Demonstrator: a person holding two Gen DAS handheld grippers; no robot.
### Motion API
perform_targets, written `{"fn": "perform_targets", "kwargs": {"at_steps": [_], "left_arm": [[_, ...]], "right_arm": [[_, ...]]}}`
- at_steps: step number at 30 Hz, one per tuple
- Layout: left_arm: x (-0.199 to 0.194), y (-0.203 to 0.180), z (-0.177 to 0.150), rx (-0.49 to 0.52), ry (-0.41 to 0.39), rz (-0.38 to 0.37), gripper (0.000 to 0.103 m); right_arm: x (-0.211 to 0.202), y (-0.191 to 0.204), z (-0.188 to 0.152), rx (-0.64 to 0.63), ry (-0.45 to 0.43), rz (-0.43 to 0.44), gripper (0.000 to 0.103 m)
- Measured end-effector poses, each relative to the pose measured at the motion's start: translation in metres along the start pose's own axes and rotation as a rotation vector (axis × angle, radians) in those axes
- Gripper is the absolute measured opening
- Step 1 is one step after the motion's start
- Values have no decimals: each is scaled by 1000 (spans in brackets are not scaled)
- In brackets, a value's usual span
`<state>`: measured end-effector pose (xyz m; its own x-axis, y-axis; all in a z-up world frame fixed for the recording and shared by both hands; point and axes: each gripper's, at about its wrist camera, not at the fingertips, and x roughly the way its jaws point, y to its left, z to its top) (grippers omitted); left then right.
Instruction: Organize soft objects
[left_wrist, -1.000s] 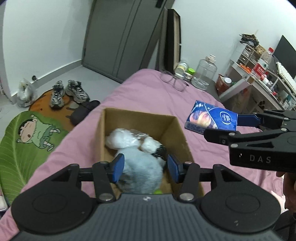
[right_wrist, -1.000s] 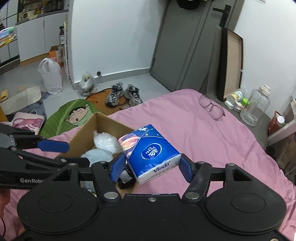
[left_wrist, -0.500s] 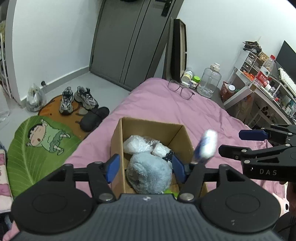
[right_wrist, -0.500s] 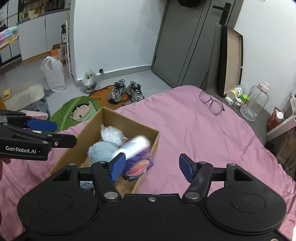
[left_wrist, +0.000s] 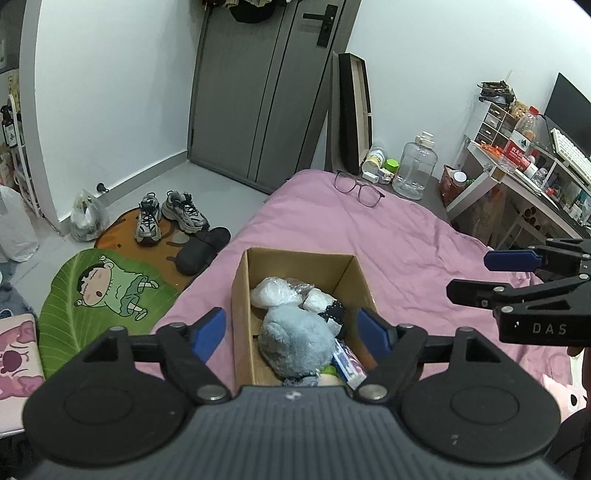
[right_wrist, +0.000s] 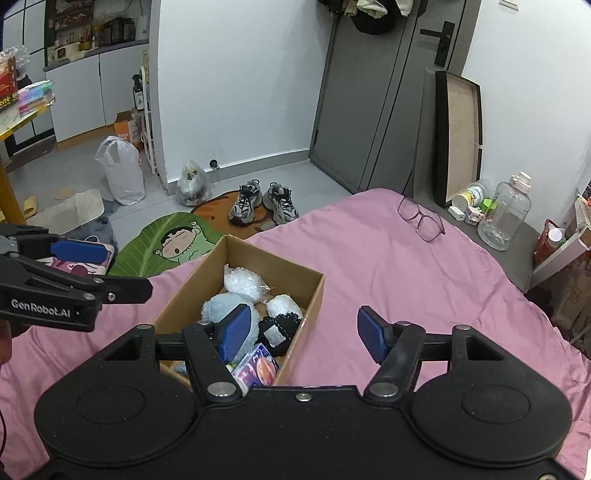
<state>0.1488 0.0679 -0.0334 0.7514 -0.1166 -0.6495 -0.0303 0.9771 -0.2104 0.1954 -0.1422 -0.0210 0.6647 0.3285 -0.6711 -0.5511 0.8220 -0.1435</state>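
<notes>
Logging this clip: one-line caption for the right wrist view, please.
Right gripper, open and empty, above a cardboard box on a pink bed, holding a tissue pack and blue plush toy.

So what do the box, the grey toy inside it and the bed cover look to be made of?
The box looks like plain brown cardboard: matt, with thin raw edges. The grey toy seems to be plush, with a fuzzy, short-piled surface. The bed cover looks like smooth pink woven fabric with soft creases and a slight sheen; the fibre cannot be told.
</notes>
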Motion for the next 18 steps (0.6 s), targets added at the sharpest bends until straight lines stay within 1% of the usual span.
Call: {"fn": "perform_targets", "kwargs": {"at_steps": [3,7,10,13,16,17,18], "left_arm": [[-8,-9,0,7,5,11,82],[-17,-22,-3,7,20,20,83],[-25,-35,-5,34,28,32,84],[-33,-45,-6,49,29,51,90],[-43,-50,-7,45,31,57,92],[-46,-53,-7,44,31,60,96],[-50,-55,-7,46,28,66,98]], "right_arm": [[-10,-8,-5,25,0,18,64],[-21,-21,-14,59,-3,36,71],[-31,-28,-22,78,-7,36,76],[-44,-37,-30,101,-27,37,83],[-54,-50,-36,142,-35,33,84],[-57,-54,-39,153,-37,35,84],[-62,-58,-41,168,-42,39,84]]}}
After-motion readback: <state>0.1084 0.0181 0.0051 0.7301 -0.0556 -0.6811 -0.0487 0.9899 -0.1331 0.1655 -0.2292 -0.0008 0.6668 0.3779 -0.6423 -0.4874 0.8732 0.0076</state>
